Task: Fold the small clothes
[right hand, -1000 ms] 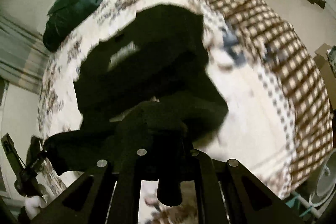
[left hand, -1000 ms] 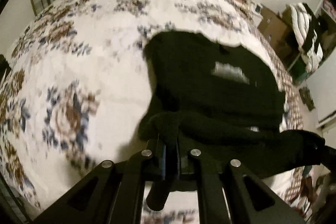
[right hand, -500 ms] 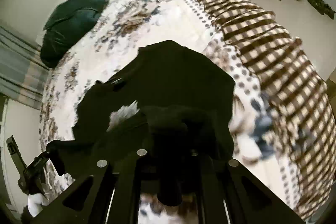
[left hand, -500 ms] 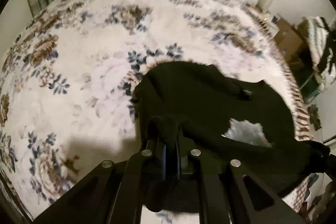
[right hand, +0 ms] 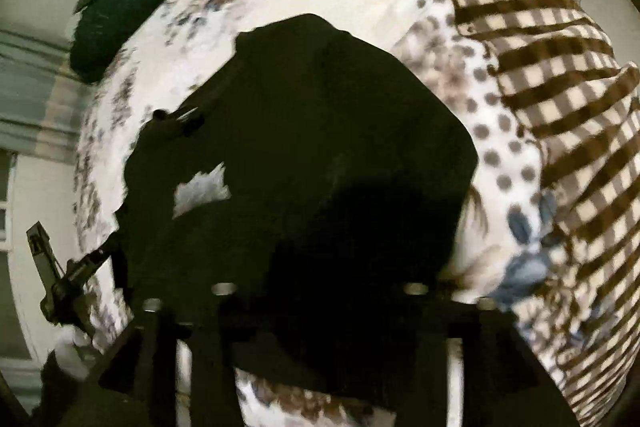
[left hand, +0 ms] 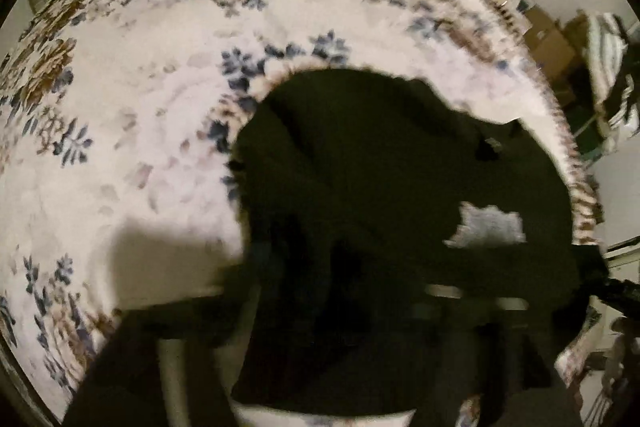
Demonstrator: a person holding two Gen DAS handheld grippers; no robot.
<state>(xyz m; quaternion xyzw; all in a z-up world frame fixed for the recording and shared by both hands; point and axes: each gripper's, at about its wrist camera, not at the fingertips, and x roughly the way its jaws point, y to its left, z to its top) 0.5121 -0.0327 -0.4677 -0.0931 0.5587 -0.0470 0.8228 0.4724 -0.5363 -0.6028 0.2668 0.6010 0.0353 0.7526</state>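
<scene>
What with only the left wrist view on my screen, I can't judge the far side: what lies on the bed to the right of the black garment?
Observer: A brown-and-cream checked blanket lies there, apart from the black garment.
Operator: Anything between the two?
Observer: A strip of white bedcover with grey dots.
Operator: Is the right gripper gripping the hem?
Observer: No. The right gripper has just been opening its jaws and they stand wide; the hem lies between them, unpinched.
</scene>
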